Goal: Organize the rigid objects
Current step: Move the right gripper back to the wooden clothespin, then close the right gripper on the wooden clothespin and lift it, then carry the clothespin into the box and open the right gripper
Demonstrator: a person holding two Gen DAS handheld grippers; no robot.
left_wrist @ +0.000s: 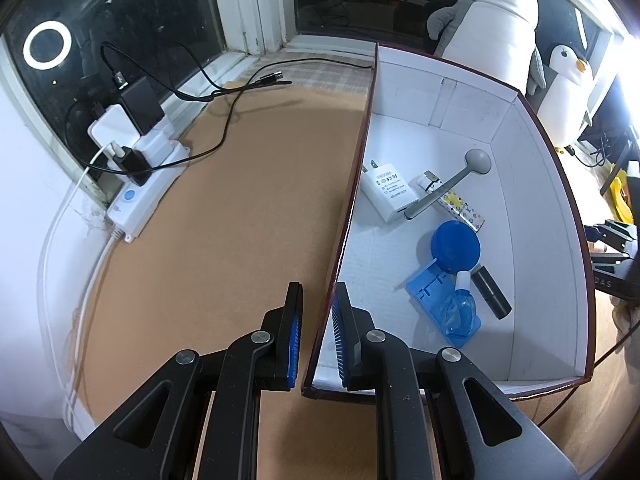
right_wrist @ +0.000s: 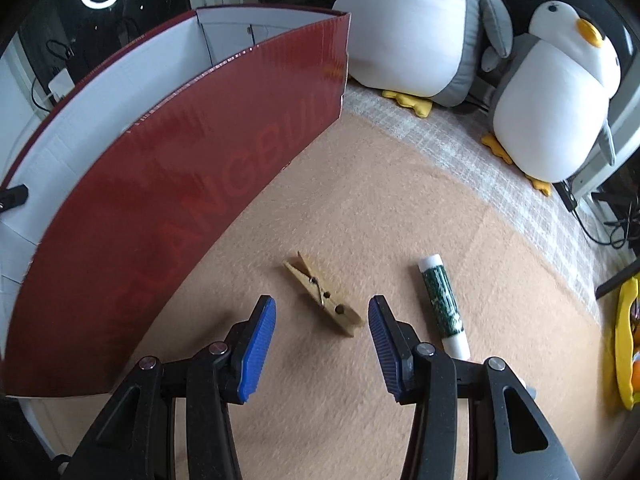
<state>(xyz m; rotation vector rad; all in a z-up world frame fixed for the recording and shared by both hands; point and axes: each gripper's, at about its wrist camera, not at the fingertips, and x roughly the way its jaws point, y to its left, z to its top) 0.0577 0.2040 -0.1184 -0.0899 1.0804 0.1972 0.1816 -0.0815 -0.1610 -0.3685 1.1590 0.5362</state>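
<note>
A dark red cardboard box (left_wrist: 532, 264) with a white inside stands on the tan mat; its outer wall fills the left of the right wrist view (right_wrist: 180, 184). Inside lie a white charger (left_wrist: 390, 192), a grey spoon (left_wrist: 448, 184), a patterned lighter (left_wrist: 460, 206), a blue lid (left_wrist: 455, 245), a blue holder (left_wrist: 430, 290), a small spray bottle (left_wrist: 460, 300) and a black cylinder (left_wrist: 491, 292). My left gripper (left_wrist: 318, 300) straddles the box's left wall, jaws nearly closed on it. My right gripper (right_wrist: 322, 314) is open just above a wooden clothespin (right_wrist: 322, 294). A green glue stick (right_wrist: 442, 304) lies right of it.
A white power strip (left_wrist: 140, 184) with plugs and black cables (left_wrist: 224, 96) lies along the window at left. Two plush penguins (right_wrist: 552, 92) sit behind the mat. A yellow object (right_wrist: 626, 336) is at the far right edge.
</note>
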